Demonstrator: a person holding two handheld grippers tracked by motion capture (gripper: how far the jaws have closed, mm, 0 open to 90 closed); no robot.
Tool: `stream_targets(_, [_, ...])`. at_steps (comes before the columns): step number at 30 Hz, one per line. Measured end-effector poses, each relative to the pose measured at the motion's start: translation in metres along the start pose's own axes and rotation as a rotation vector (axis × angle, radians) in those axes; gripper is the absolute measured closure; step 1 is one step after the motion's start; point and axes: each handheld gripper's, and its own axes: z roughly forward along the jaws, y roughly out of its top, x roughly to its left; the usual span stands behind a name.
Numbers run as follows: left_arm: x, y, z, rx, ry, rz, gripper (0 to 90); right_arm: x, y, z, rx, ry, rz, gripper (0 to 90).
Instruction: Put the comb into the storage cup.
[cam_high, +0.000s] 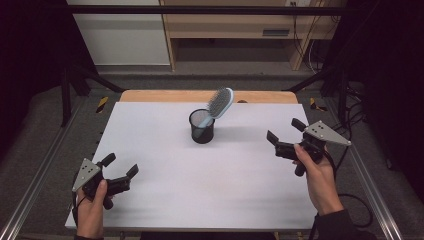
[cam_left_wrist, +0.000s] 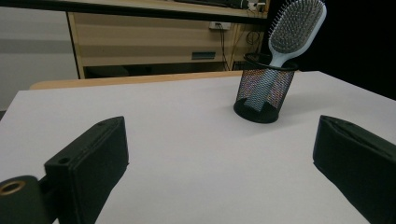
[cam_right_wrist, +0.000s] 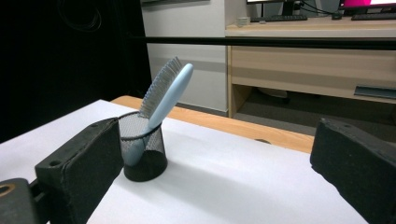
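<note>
High view: hairbrush (cam_high: 219, 104) leans in mesh cup (cam_high: 202, 127); both grippers open.

— What colours are showing? 
— A pale blue hairbrush (cam_high: 220, 103) with grey bristles is sitting in a black mesh cup (cam_high: 202, 127). 
— And the tabletop (cam_high: 165, 165)? 
— It's showing plain white, edged in light wood.

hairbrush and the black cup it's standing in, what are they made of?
Hairbrush: looks like smooth pale-blue moulded plastic with a soft sheen along the back; the bristles look like thin pins, material unclear. Pen cup: black wire mesh, probably painted metal, since the brush handle shows through its wall, with a solid rim and base. Both grippers are open and away from them.
</note>
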Motion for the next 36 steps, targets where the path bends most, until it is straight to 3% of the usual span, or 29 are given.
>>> stream_targets(19, [-0.005, 0.001, 0.0, 0.005, -0.008, 0.044, 3.5, -0.018, -0.035, -0.043, 0.006, -0.048, 0.037, 2.9])
stream_targets(36, [-0.008, 0.0, -0.002, 0.006, -0.026, 0.046, 3.2, -0.022, -0.064, -0.053, 0.015, -0.054, 0.024, 3.7])
